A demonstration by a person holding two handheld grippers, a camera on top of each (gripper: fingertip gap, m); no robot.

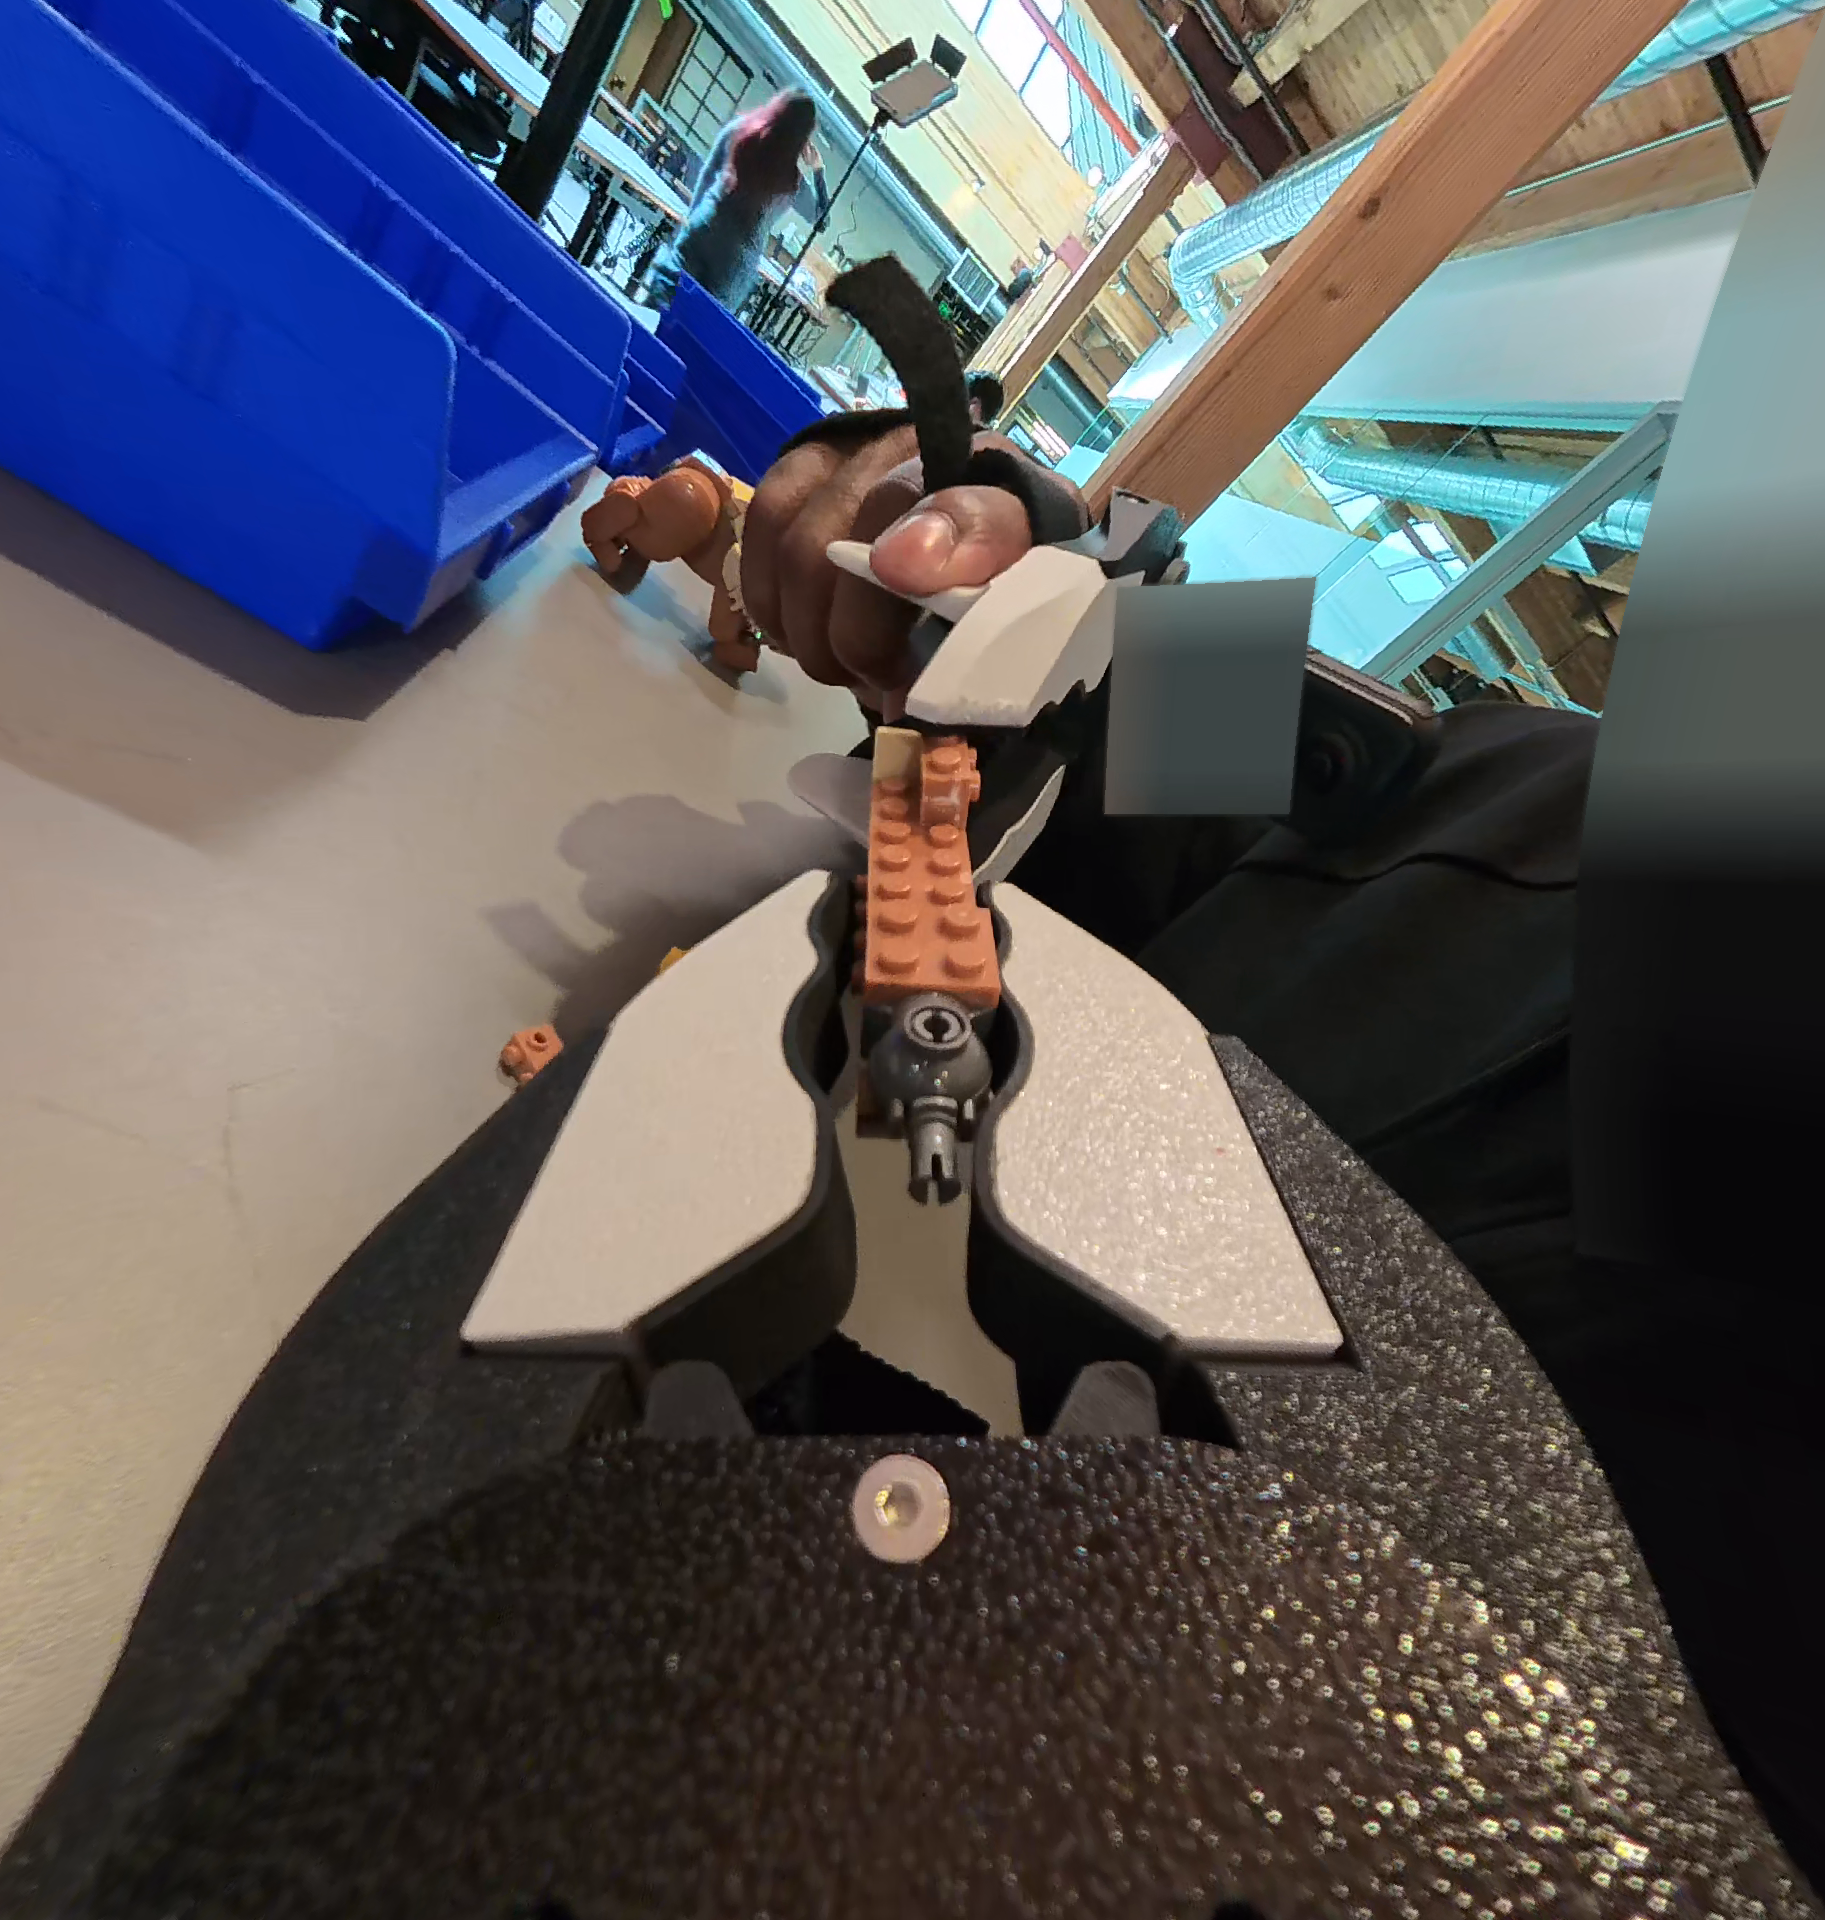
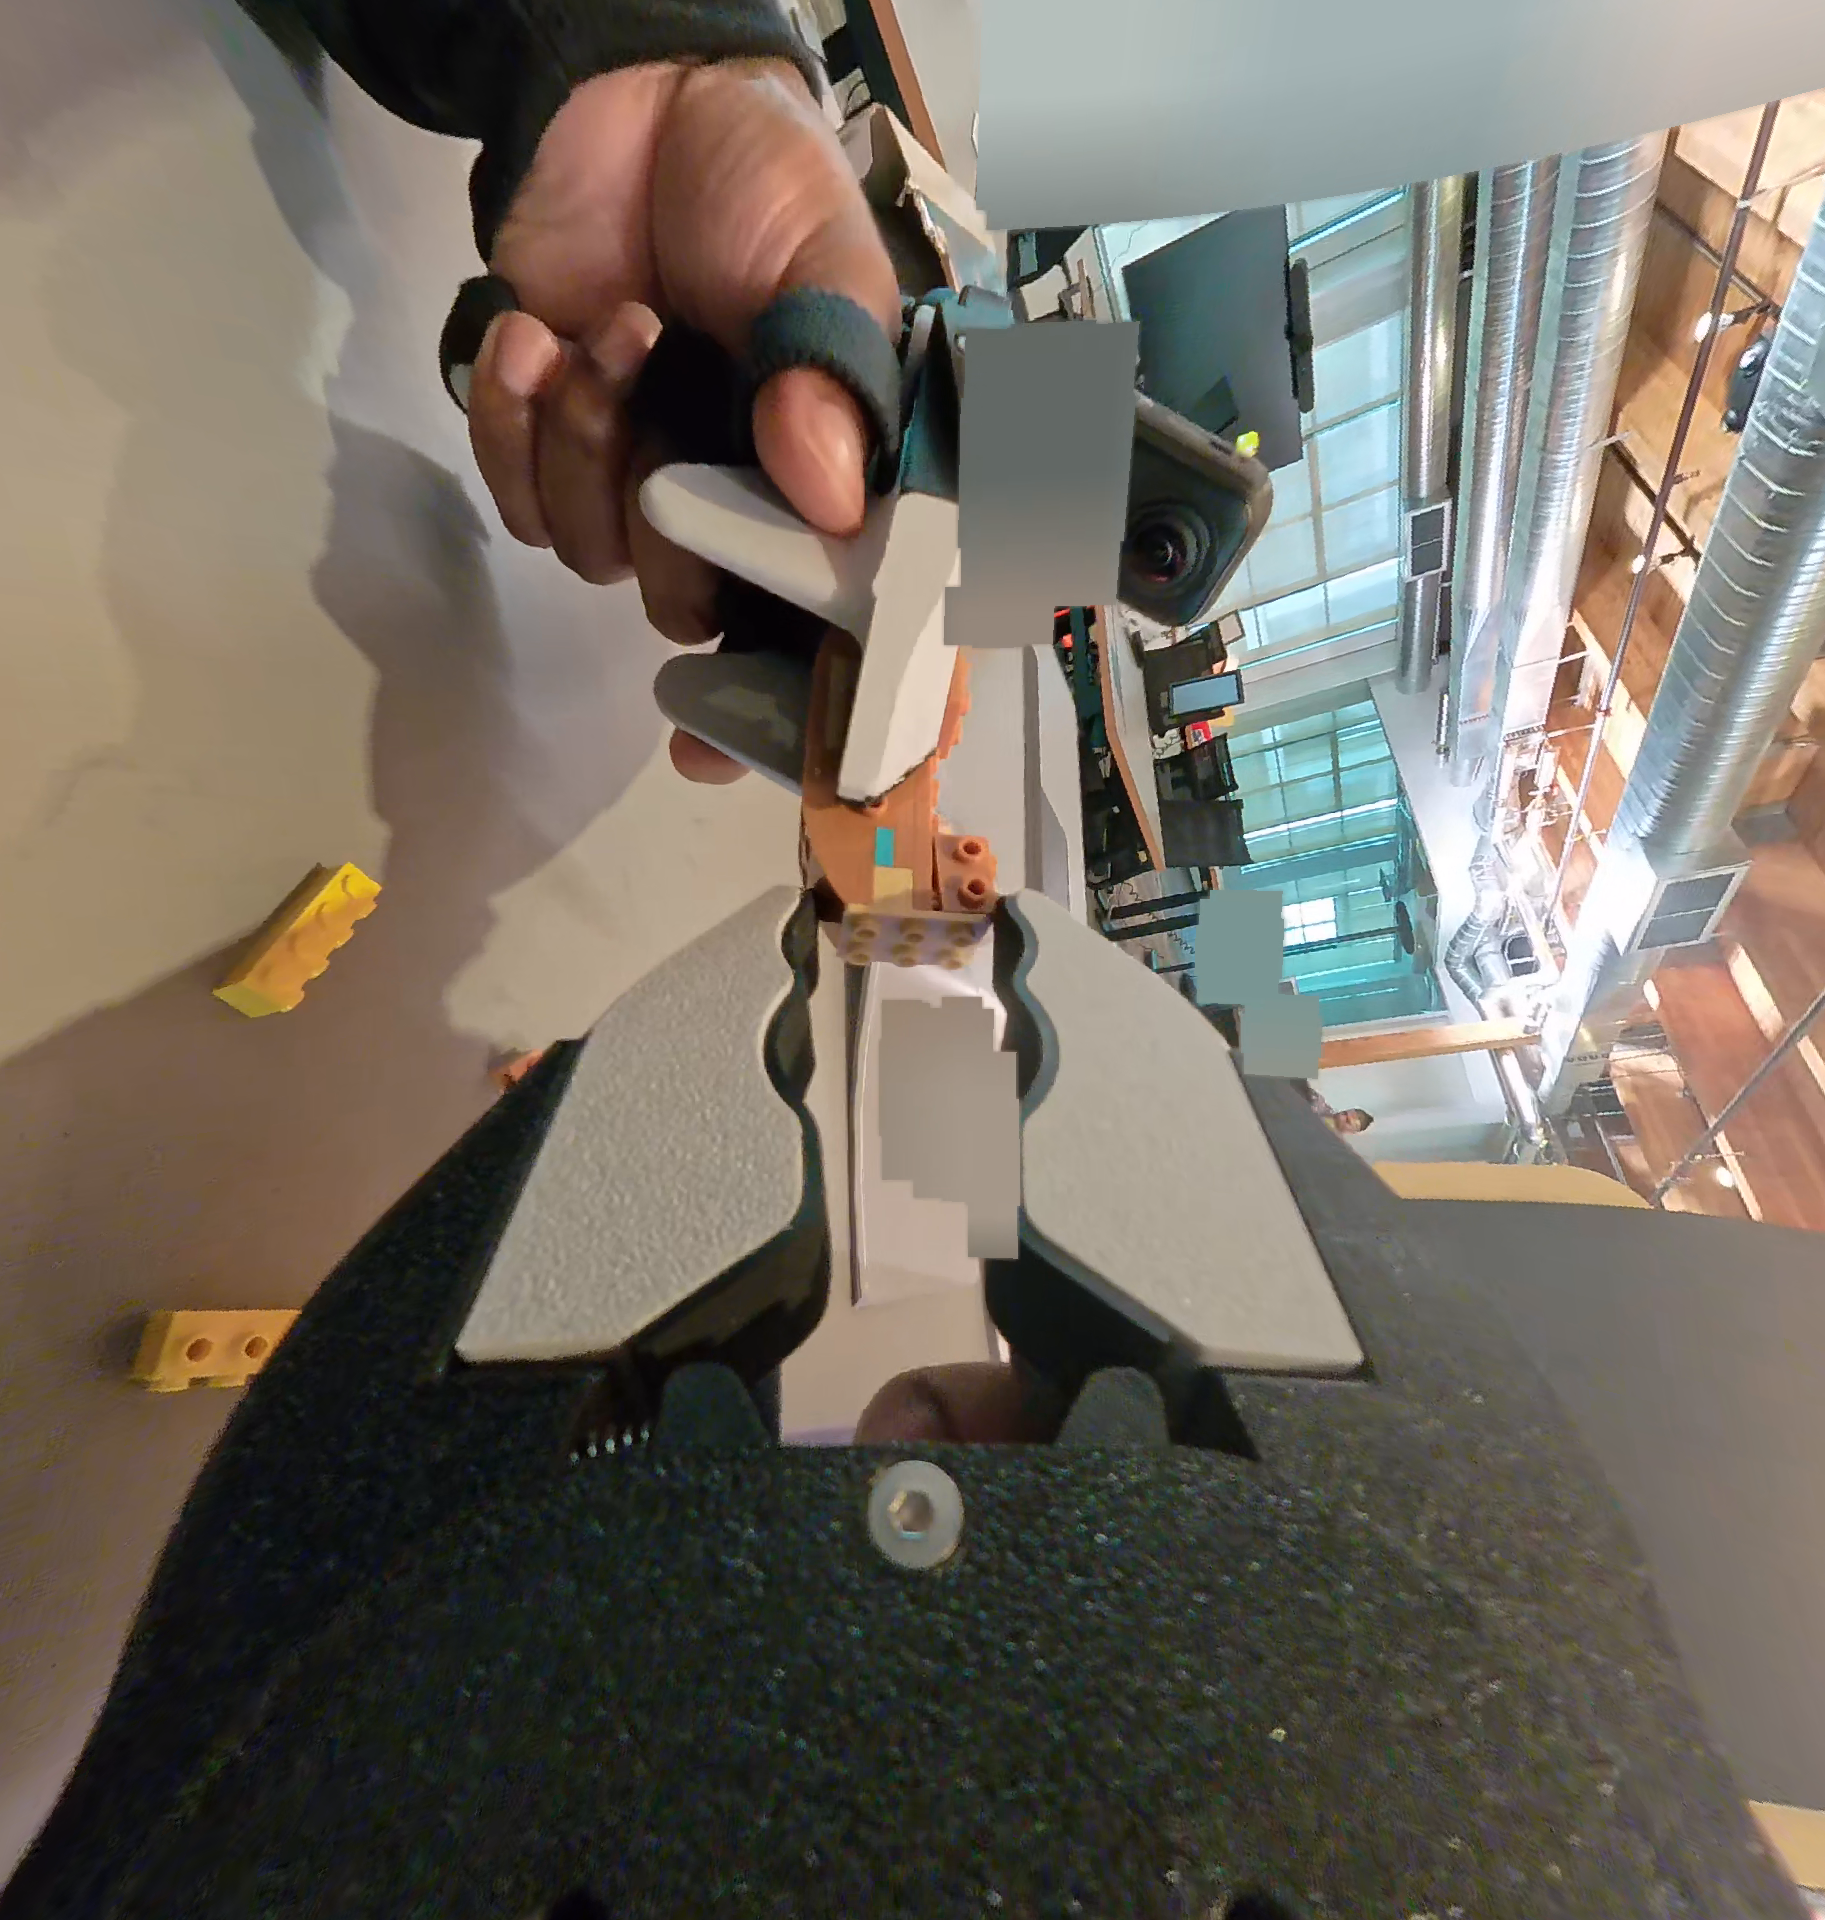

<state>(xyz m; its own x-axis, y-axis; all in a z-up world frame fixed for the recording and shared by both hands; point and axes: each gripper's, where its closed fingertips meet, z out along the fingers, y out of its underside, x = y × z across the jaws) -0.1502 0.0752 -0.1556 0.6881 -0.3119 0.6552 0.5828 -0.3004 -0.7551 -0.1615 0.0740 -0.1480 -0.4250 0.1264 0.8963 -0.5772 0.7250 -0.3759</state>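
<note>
My left gripper [image 1: 913,896] is shut on a brown studded brick assembly [image 1: 923,894], held above the grey table [image 1: 160,1091]. A dark grey ball-joint piece [image 1: 929,1049] sits at the assembly's near end, between my fingers. My right gripper [image 2: 910,935] is shut on a tan studded plate [image 2: 913,940] at the other end of the same brown assembly [image 2: 866,831]. In the left wrist view the right gripper [image 1: 929,748] clasps the far tan end. In the right wrist view the left gripper [image 2: 825,748] grips the assembly farther off. A hand holds each gripper.
Blue bins [image 1: 212,312] stand at the table's far left. A brown brick figure [image 1: 679,530] stands beside them. A small brown brick [image 1: 527,1055] and two yellow bricks [image 2: 300,940] [image 2: 207,1345] lie on the table. The tips of both grippers are at nearly the same place.
</note>
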